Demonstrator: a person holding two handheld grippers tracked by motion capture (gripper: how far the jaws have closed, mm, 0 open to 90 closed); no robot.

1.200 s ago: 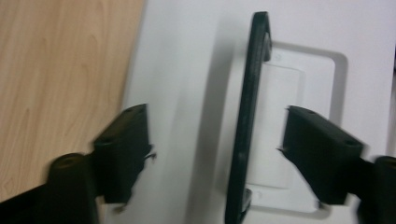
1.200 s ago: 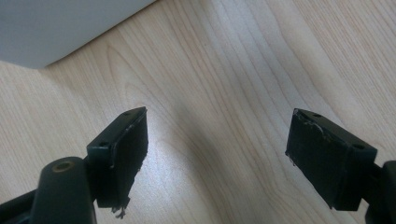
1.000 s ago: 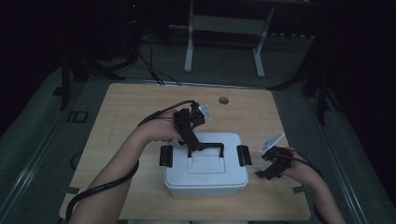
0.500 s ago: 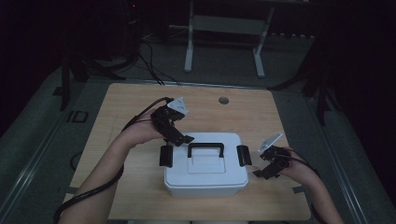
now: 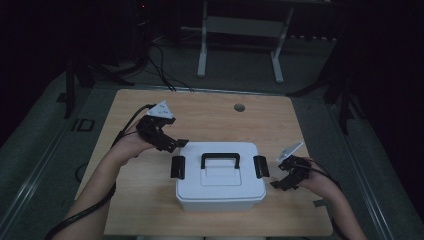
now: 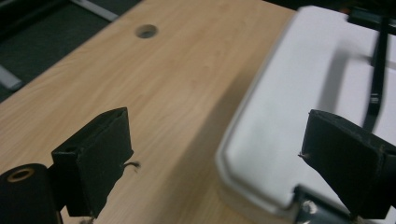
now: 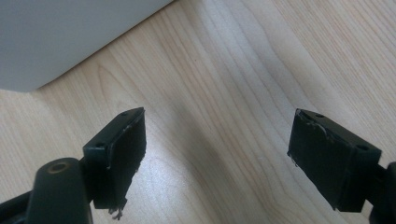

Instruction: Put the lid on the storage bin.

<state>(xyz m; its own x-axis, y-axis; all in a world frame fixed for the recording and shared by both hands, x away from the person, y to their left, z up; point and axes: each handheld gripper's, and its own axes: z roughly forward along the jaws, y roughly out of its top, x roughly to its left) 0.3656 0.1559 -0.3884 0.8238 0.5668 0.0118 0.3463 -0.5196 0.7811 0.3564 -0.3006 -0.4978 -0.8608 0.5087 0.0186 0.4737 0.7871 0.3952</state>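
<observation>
Two open grippers — left gripper [image 5: 172,145], right gripper [image 5: 280,184] — flanking box [image 5: 220,175]

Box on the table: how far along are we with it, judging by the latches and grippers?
Done: nothing visibly; the box sits lidded, handle flat, black latches on both ends. In hand: nothing. The left gripper hangs open at the box's far-left corner, and the right gripper is open over the table. Left: probably the latches and lid.
</observation>
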